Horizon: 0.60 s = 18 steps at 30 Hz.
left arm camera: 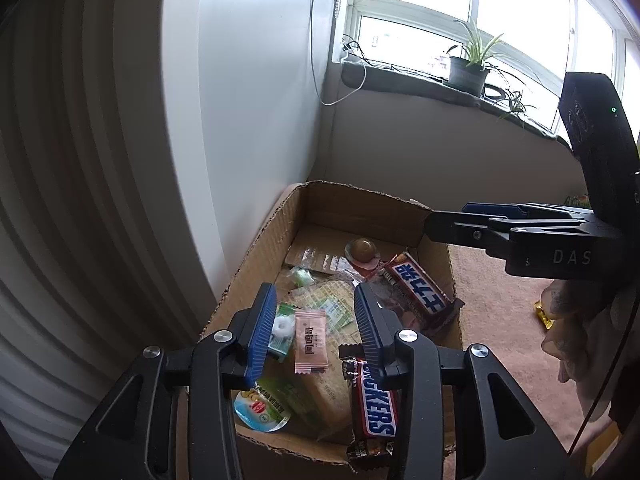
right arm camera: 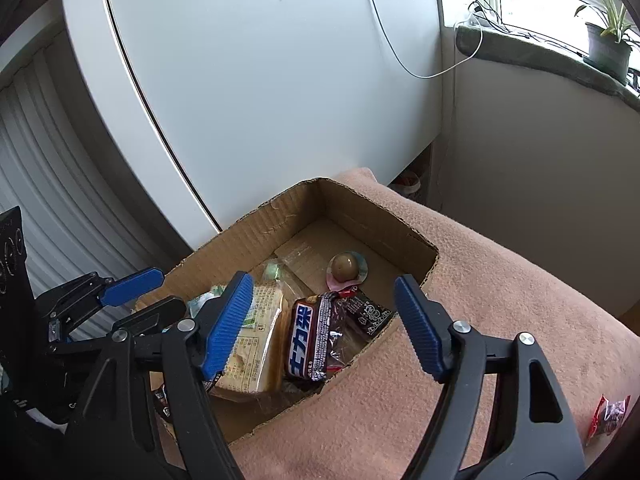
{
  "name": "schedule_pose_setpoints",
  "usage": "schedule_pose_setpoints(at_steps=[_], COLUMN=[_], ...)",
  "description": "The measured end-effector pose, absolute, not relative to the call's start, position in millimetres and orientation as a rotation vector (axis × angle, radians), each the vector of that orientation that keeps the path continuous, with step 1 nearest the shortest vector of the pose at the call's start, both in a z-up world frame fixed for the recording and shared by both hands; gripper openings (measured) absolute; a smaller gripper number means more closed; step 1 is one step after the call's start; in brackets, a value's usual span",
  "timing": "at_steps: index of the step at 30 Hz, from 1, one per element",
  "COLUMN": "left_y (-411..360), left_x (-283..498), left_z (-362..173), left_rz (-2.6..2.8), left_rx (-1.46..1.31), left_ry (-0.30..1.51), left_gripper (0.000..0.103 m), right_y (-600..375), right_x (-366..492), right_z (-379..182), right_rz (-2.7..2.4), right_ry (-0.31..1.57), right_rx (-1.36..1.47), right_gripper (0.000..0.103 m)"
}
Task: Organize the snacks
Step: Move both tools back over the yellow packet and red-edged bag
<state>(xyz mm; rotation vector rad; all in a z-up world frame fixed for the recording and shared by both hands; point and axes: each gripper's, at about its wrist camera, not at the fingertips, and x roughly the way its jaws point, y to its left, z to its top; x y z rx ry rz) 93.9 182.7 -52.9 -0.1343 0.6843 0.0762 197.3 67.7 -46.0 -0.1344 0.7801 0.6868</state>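
An open cardboard box [left arm camera: 256, 248] [right arm camera: 248, 224] sits on a pink blanket and holds several snacks: two Snickers bars [left arm camera: 374, 404] [left arm camera: 418, 288] [right arm camera: 306, 342], a pink sachet [left arm camera: 310, 340], a wrapped egg [left arm camera: 362, 250] [right arm camera: 346, 266], a biscuit pack [right arm camera: 250, 354] and green packets. My left gripper [left arm camera: 316, 328] is open and empty just above the snacks at the box's near end. My right gripper [right arm camera: 326, 324] is open and empty above the box's right side; it also shows in the left wrist view [left arm camera: 472, 220].
A white cabinet [right arm camera: 260, 80] stands right behind the box. The pink blanket [right arm camera: 500, 272] spreads to the right, with a red candy wrapper [right arm camera: 608, 420] and a yellow wrapper [left arm camera: 544, 314] on it. A windowsill with a potted plant [left arm camera: 470, 68] is beyond.
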Motion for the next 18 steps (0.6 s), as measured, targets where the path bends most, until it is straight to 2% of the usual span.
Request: schedule_pose_setpoints(at_steps=[18], left_y=[151], left_x=[83], left_z=[-35], left_rz=[0.031], left_rx=[-0.123], left_ry=[0.645], left_gripper=[0.039], right_y=[-17], right_x=[173], right_z=[-25], right_rz=[0.612], right_ry=[0.717], right_rx=[-0.078], right_gripper=[0.076])
